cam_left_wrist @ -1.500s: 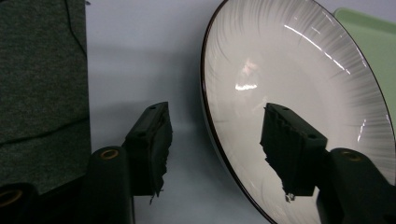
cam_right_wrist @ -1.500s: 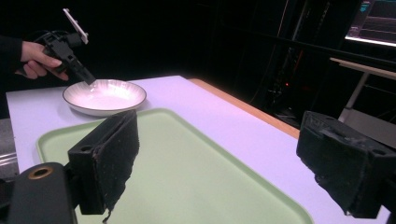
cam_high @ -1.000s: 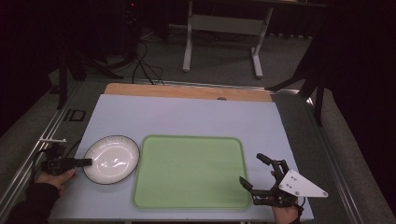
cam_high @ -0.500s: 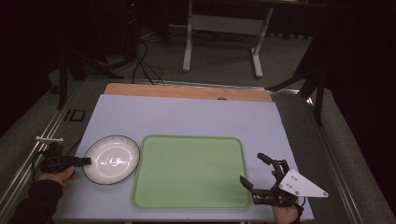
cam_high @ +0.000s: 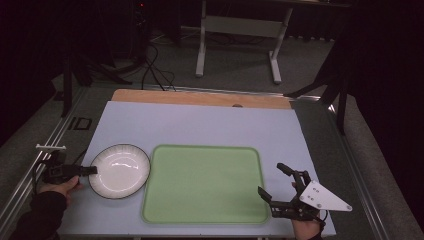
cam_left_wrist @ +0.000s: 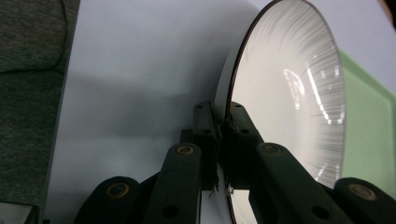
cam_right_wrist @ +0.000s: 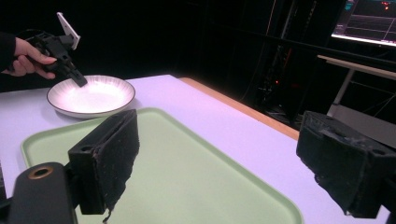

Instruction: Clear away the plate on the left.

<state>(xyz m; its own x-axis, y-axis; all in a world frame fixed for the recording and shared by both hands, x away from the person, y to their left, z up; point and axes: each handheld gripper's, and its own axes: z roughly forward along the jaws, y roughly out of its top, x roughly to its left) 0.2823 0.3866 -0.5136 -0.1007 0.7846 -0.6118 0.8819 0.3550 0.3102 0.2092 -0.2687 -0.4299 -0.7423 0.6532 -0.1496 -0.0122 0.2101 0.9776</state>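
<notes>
**Gripping the plate's rim, tray lying just to the right**

Pinching the white plate (cam_high: 120,171) at its left edge: left claw (cam_high: 91,170) clenched on the rim, one pad above and one below, plainly seen in the left gripper view (cam_left_wrist: 223,140). Having just closed the last little way onto that rim. Sitting at lower left of the high view, flat on the desk (cam_high: 200,125), just beside the green tray (cam_high: 202,185), perhaps touching its left border. Lying to the right of the held rim, so probably a short lift and carry rightward. Round, hence no long axis to mind. Right claw (cam_high: 274,181) released, jaws wide apart, hovering at the tray's lower right corner, well apart from the plate. Pale blue mat over a wooden top; beyond, dark floor, cables (cam_high: 155,75) and a grey stand (cam_high: 237,30).
</notes>
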